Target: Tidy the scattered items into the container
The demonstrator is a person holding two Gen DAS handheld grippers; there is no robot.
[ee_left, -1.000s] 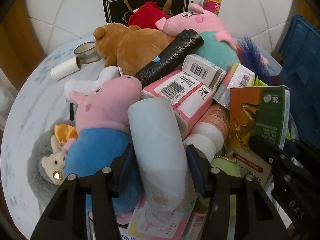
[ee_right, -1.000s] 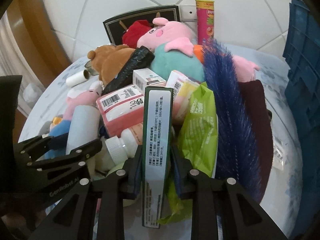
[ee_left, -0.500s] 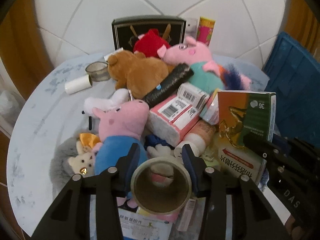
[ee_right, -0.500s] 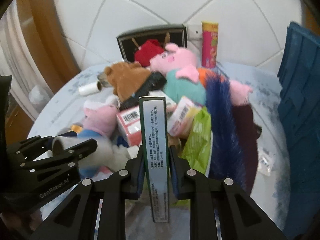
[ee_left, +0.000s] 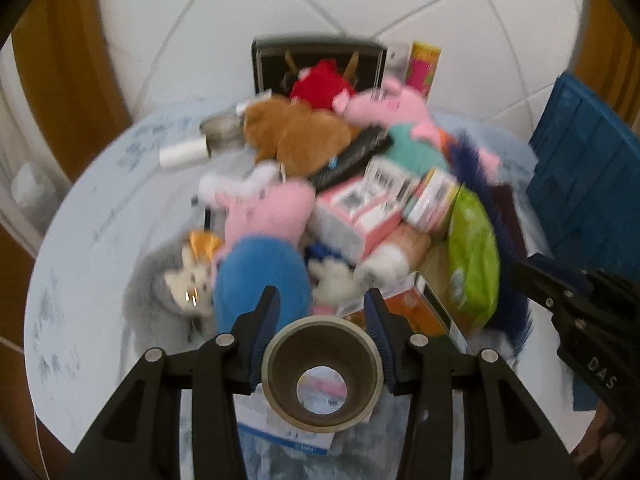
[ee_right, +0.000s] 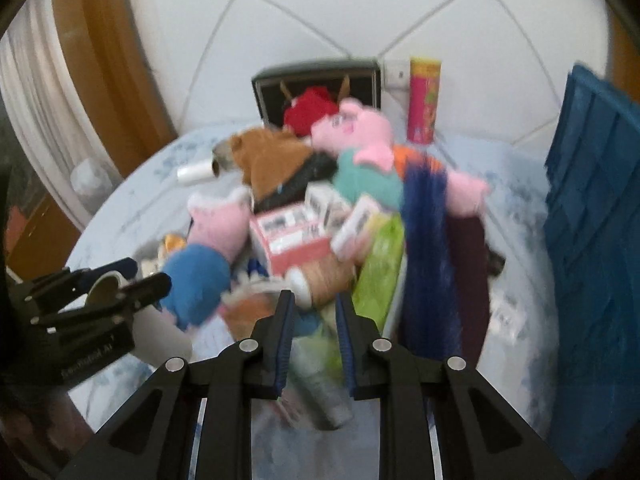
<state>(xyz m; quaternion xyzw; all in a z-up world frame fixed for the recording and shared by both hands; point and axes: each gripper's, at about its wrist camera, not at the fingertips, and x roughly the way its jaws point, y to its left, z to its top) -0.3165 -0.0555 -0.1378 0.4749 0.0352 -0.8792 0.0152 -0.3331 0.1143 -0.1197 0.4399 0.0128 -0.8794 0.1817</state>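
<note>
My left gripper point(ee_left: 320, 306) is shut on a pale roll with a cardboard core point(ee_left: 322, 372), seen end-on, held above the near edge of the pile. My right gripper point(ee_right: 314, 304) is a little open and holds nothing; the green-and-orange box point(ee_left: 412, 308) lies on the pile below it. The pile on the round table point(ee_left: 88, 248) holds a pink-and-blue pig plush point(ee_left: 264, 248), a brown bear point(ee_left: 300, 136), pink packets point(ee_left: 356, 212) and a green pouch point(ee_left: 474, 248). The blue crate point(ee_right: 596, 240) stands at the right.
A small white roll point(ee_left: 184, 156) and a glass cup point(ee_left: 224, 132) lie at the table's far left. A dark framed box point(ee_left: 316, 60) and a pink can point(ee_right: 424, 100) stand by the tiled wall. A blue feather duster point(ee_right: 428, 248) lies beside a maroon cloth.
My left gripper lifted the roll and pulled back, turning it end-on. My right gripper pulled back, then let go of the green box, which now lies on the pile.
</note>
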